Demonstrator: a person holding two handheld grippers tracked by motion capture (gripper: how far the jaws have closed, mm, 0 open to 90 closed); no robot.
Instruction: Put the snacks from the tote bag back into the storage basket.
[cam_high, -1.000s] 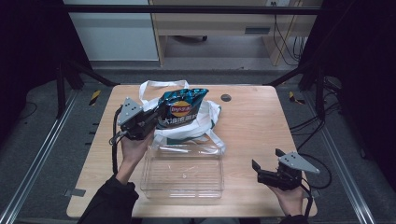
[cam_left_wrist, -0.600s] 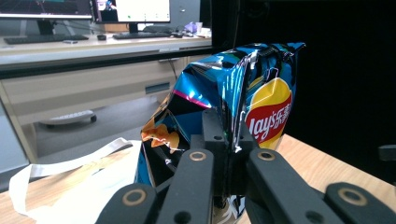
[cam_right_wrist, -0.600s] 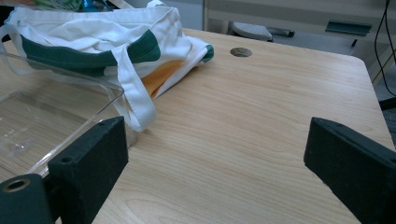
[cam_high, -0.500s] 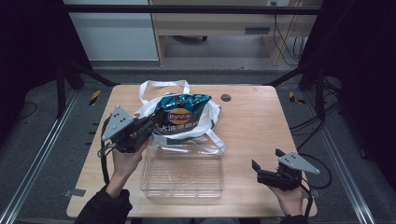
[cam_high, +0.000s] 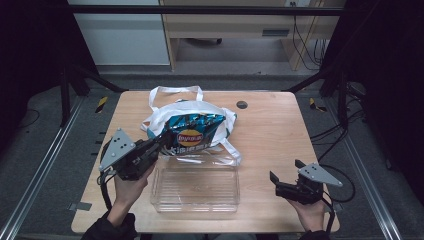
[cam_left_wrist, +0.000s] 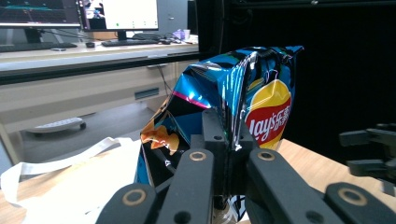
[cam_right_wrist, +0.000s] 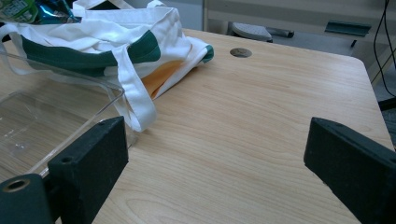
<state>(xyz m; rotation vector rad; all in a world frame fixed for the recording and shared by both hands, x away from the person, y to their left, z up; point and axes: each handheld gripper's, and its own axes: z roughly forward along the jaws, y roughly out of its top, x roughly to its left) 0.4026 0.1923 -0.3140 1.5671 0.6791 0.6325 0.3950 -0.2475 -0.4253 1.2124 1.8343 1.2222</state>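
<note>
Chips bag hanging in the left tool's pinch, clear container waiting just below.

Left tool is clamping its jaws tight on the corner of the chips bag, and the bag is hovering over the white tote bag, just behind the far edge of the clear container. Right tool is sitting to the right of the container with its jaws gaping wide, gripping nothing. Looking along the left tool, the jaws are biting only a thin fold of crinkly foil, so my worry is that the slick film could be slipping free on a quick swing, or the puffy bag could be catching the container's far wall and landing on the tabletop instead.
</note>
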